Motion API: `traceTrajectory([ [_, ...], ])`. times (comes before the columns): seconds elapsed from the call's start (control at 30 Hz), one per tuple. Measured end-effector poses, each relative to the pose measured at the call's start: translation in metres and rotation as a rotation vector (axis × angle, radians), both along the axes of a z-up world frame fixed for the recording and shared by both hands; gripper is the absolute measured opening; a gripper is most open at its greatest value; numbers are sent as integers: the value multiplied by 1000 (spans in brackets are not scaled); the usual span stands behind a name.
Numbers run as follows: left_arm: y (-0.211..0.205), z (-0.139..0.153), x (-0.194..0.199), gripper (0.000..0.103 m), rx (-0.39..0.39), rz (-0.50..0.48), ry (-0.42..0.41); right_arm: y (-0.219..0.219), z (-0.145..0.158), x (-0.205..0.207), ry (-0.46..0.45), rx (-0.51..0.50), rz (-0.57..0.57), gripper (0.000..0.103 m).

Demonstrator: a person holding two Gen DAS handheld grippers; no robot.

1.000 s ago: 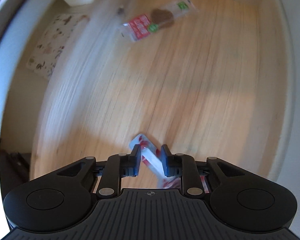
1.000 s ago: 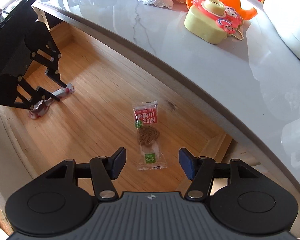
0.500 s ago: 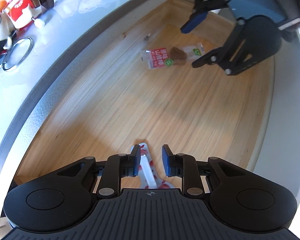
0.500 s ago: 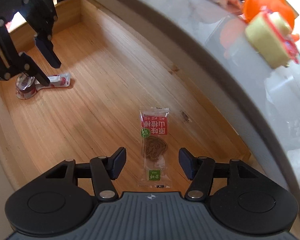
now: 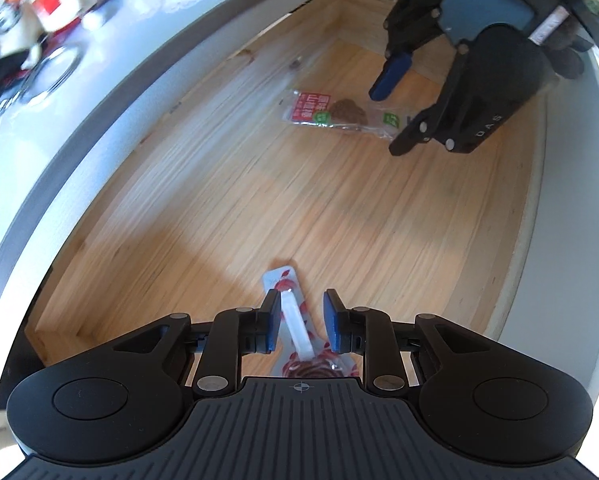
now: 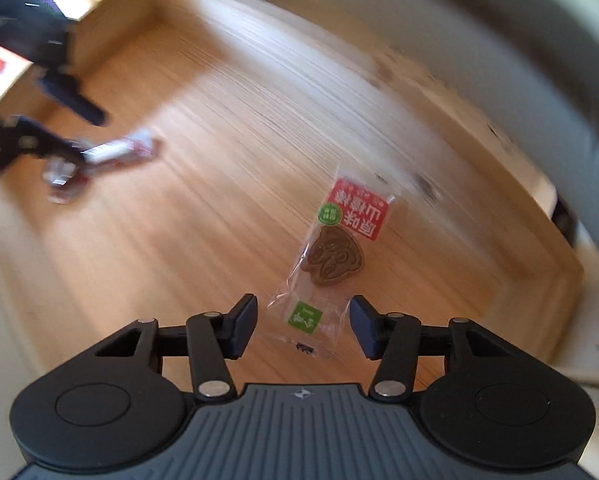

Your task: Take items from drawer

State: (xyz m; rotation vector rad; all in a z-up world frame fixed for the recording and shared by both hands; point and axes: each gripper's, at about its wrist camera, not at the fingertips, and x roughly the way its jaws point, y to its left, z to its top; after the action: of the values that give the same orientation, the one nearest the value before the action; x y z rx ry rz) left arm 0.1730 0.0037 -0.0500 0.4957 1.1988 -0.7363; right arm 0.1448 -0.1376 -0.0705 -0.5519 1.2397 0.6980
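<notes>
Right gripper (image 6: 302, 326), jaws half-open and just narrowing, straddled the clear brown-biscuit sachet (image 6: 331, 256) on the wooden drawer floor (image 6: 227, 184), pads not yet touching. Left gripper (image 5: 301, 320), narrow, straddled the red-and-white sachet (image 5: 289, 308); contact unclear. Thin film risked slipping out flat.

Left wrist view: looked steeply down along its fingers, close over the wooden drawer floor (image 5: 299, 200), countertop edge (image 5: 111, 92) at upper left.
Right wrist view: looked steeply down, nearer the floor, blurred.
Shared: drawer floor; each view caught the other gripper — right gripper (image 5: 395, 112) upper right, left gripper (image 6: 79, 136) upper left.
</notes>
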Motion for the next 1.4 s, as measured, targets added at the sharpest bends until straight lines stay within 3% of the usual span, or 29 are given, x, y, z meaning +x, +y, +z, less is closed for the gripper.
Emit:
traceTrajectory([
  [0.3,13,-4,3,26,-27,43,32,2,-2,22,-29,24,-221,51],
  [0.43,19,-4,0,26,-19,42,49,20,-3,15,-99,6,-148,50],
  [0.5,22,-6,-1,26,-14,50,61,28,-3,11,-87,-32,-90,34],
  [0.53,24,-6,0,26,-14,60,68,30,-1,9,-55,-35,-64,34],
  [0.6,26,-6,1,26,-18,71,80,31,11,1,-16,-35,-22,34],
  [0.77,18,-9,2,26,-22,62,135,13,65,-28,-42,36,8,33],
  [0.93,-2,-27,13,26,79,134,177,-11,106,-51,-64,155,-100,34],
  [1.1,-32,-45,10,28,246,91,150,-36,102,-75,-128,187,-177,34],
  [1.17,-38,-46,10,26,254,91,148,-41,92,-73,-123,178,-180,34],
  [1.4,-43,-47,7,25,285,100,143,-54,98,-76,-163,224,-185,34],
])
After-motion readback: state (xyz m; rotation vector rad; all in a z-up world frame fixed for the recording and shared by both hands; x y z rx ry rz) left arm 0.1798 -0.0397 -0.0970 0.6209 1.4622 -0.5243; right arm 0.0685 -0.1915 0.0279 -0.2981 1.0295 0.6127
